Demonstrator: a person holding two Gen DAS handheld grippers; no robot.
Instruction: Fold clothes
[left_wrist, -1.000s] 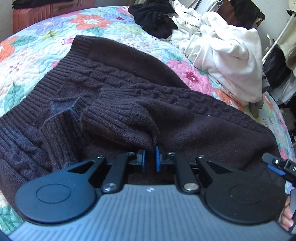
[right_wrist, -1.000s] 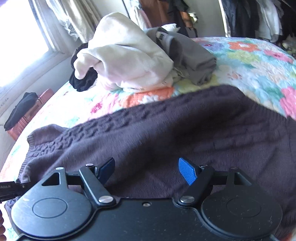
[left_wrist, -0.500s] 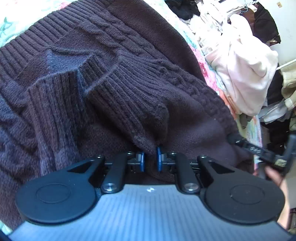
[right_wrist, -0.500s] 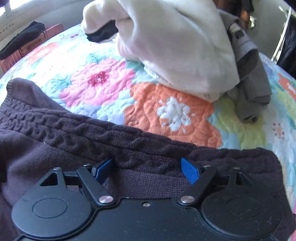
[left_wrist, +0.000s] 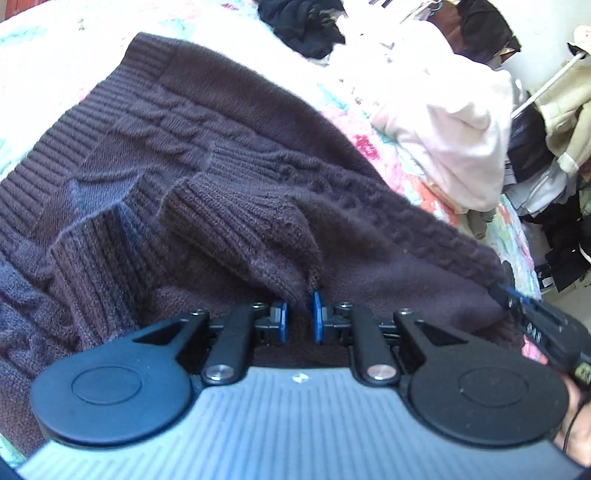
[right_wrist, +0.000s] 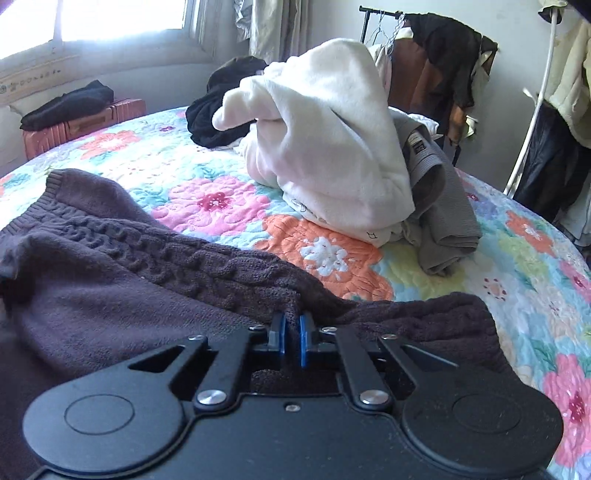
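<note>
A bed under a flowered quilt carries the work in this sunlit bedroom, its near edge covered by a dark brown cable-knit sweater spread flat with the ribbed hem toward the far left corner and both sleeves laid in across the body. At the far side of the bed a heap of unfolded laundry waits: a cream fleece garment piled over a grey garment, with black clothing behind it near the window. A pink suitcase stands beyond the bed's far left edge, and a clothes rack hung with coats fills the back wall. The person works from the near edge with a tool in each hand. The left gripper is closed narrow on the ribbed cuff of one folded-in sleeve, the knit pinched between its blue pads, apparently to keep that sleeve pinned in place on the body. The right gripper is clamped tight on the sweater's cabled side edge, the fabric bunched between its pads, and in the left wrist view it sits at the garment's right border. With both grips along the near side, the likely next step is to carry this edge over toward the hem, halving the sweater; the thick knit may slip or drag the sleeves askew.
</note>
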